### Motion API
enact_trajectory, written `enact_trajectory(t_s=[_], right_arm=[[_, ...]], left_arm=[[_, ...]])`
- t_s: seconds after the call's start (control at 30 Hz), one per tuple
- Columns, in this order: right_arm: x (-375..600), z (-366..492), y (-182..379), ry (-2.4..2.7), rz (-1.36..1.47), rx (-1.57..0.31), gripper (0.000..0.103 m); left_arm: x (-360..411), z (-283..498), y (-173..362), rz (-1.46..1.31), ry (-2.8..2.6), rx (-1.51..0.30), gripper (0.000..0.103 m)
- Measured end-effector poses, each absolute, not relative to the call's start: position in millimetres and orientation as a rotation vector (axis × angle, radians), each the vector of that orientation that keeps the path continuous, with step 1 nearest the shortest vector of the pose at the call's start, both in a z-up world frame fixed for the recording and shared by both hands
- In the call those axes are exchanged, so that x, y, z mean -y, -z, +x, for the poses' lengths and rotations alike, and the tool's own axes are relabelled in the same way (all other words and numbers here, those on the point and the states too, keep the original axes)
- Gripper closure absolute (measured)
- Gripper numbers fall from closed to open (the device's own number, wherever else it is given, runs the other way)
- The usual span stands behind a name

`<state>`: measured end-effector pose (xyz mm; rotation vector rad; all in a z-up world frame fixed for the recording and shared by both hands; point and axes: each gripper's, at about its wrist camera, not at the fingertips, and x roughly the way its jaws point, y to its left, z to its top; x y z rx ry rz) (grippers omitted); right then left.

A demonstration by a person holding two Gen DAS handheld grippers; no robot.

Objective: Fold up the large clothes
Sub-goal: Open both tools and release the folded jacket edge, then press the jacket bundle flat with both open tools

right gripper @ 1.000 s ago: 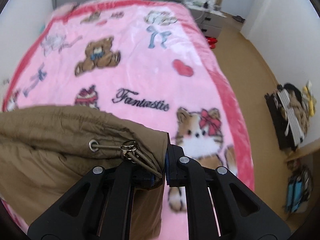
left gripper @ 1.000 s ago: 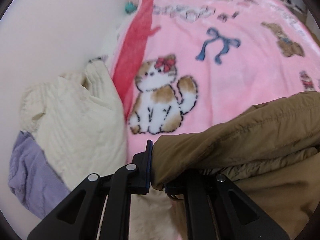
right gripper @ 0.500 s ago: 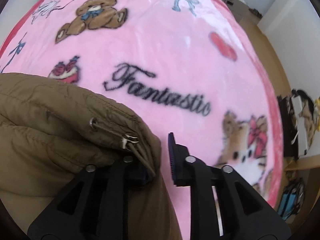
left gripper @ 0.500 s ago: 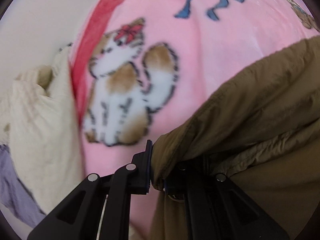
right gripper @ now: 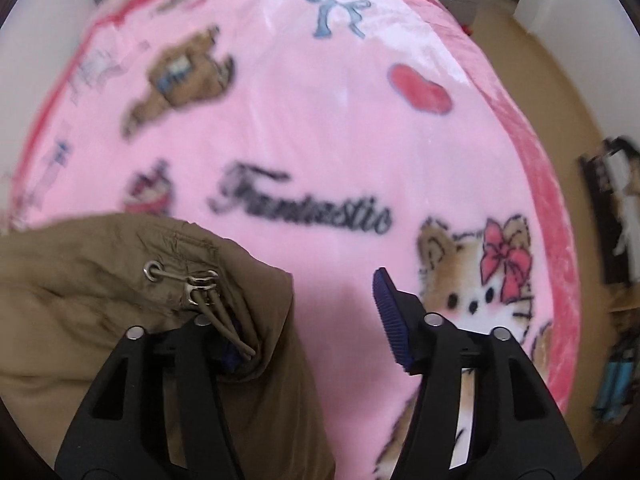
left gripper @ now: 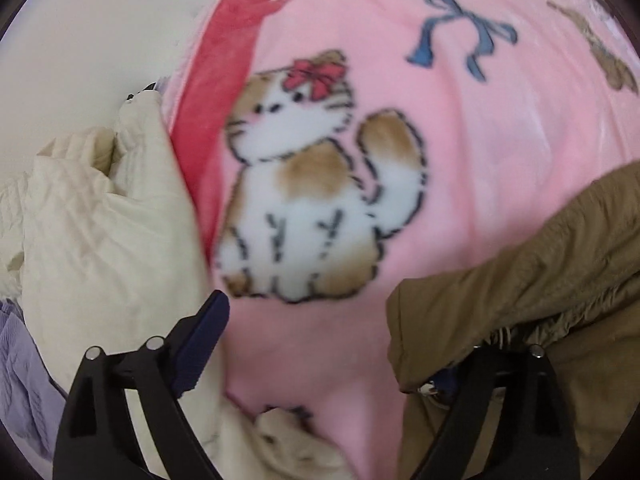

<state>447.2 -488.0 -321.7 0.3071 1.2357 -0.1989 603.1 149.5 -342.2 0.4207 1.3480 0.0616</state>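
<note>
An olive-brown jacket (left gripper: 540,280) lies on the pink cartoon blanket (left gripper: 480,140). In the left wrist view it fills the lower right, its corner draped over my right finger. My left gripper (left gripper: 332,344) is open, holding nothing. In the right wrist view the jacket (right gripper: 80,280) lies at the lower left, with a metal eyelet and drawcord (right gripper: 192,284) at its corner, covering my left finger. My right gripper (right gripper: 308,320) is open, its blue-padded right finger (right gripper: 390,320) over bare blanket (right gripper: 320,120).
A cream quilted garment (left gripper: 100,220) and a lilac knit (left gripper: 20,360) are heaped at the bed's left edge against a white wall. Right of the bed lie tan floor (right gripper: 560,60), a dark pile of items (right gripper: 612,208) and a nightstand at the far end.
Both grippers have opened and let go of the jacket's corners; the jacket now rests on the blanket. The right opened first, the left within the last half second.
</note>
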Motion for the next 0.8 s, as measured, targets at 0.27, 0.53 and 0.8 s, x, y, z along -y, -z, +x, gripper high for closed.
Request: enact_trajectory(t_s=[0.27, 0.53, 0.8], right_arm=[[490.5, 459.7, 254.4, 0.066, 0.271, -1.305, 0.033], [456.7, 482.0, 187.4, -0.011, 0.204, -1.271, 0.025], [309.4, 449.9, 128.8, -0.396, 0.04, -0.866, 0.014]], left_arm=[[-168.9, 611.4, 290.4, 0.301, 0.072, -1.424, 0.015], [-147.9, 608.3, 235.6, 0.337, 0.225, -1.336, 0.016], [-135.7, 586.2, 220.8, 0.241, 0.24, -1.228, 0.018]])
